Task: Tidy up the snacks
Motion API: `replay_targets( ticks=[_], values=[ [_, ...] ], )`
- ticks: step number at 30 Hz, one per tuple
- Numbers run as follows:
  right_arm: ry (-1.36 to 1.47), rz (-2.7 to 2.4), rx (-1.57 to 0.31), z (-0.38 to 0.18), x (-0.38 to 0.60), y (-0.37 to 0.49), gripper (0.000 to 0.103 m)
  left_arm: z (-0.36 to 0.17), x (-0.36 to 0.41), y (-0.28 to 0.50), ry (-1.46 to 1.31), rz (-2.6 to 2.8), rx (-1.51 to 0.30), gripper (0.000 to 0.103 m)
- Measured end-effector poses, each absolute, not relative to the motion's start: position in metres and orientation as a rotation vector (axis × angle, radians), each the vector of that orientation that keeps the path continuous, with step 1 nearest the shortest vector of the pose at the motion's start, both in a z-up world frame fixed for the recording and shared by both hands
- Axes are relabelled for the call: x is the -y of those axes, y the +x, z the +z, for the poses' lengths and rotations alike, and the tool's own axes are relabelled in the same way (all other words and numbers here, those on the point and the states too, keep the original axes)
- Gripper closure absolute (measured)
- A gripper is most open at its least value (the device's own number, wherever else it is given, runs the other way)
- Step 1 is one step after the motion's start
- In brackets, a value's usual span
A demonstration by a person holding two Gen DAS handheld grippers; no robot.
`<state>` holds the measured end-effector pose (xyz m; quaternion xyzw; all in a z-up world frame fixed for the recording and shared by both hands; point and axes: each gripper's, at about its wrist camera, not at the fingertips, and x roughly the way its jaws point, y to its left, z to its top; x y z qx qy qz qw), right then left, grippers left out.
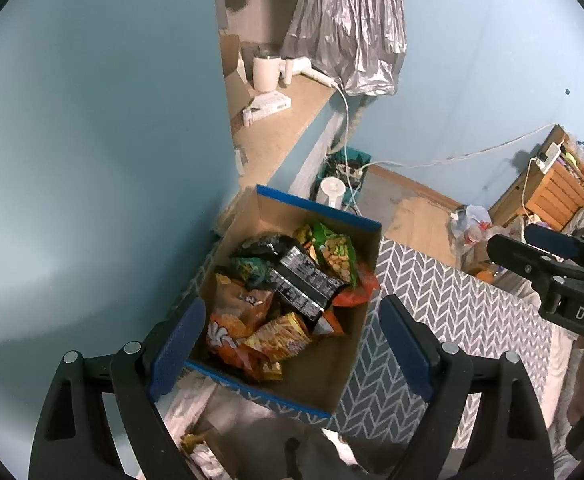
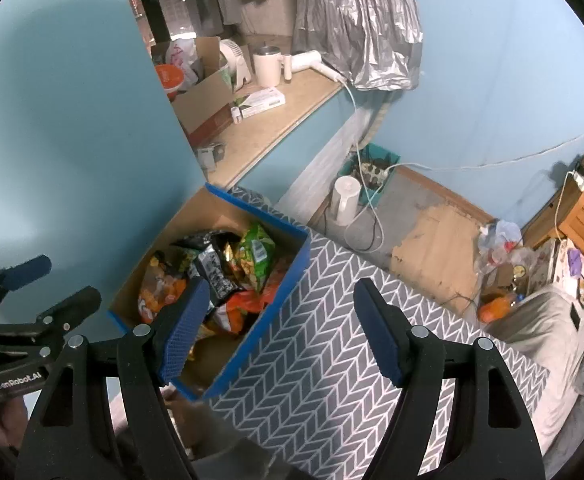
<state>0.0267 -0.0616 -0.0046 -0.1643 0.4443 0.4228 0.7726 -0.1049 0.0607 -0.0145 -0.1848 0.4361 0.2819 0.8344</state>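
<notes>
Left wrist: one box (image 1: 344,376), two empty, spread claws (image 1: 288,348) (image 2: 282,330).

An open cardboard box (image 1: 366,256) with blue rim and patterned blue outer walls sits on a grey chevron mat (image 1: 452,300), at the mat's edge beside the blue wall. Inside, snack packets lie heaped and overlapping: a long black packet (image 1: 306,284) slants across the middle of the pile; a green bag (image 1: 338,254) printed with pale snacks rests toward the far side, an orange-red bag (image 1: 354,296) just under it; brown and orange chip bags (image 1: 244,320) fill the near side. Bare cardboard floor shows at the box's near corner.
</notes>
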Motion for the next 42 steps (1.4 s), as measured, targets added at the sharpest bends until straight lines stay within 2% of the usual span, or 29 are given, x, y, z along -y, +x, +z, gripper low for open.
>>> replay_targets(
  ticks=[42],
  values=[
    [-0.323, 0.901, -0.964, 0.0038, 0.0548, 0.0314, 0.029, -0.0137, -0.0688, -0.102, -0.386, 0.572, -0.95, 0.013]
  ],
)
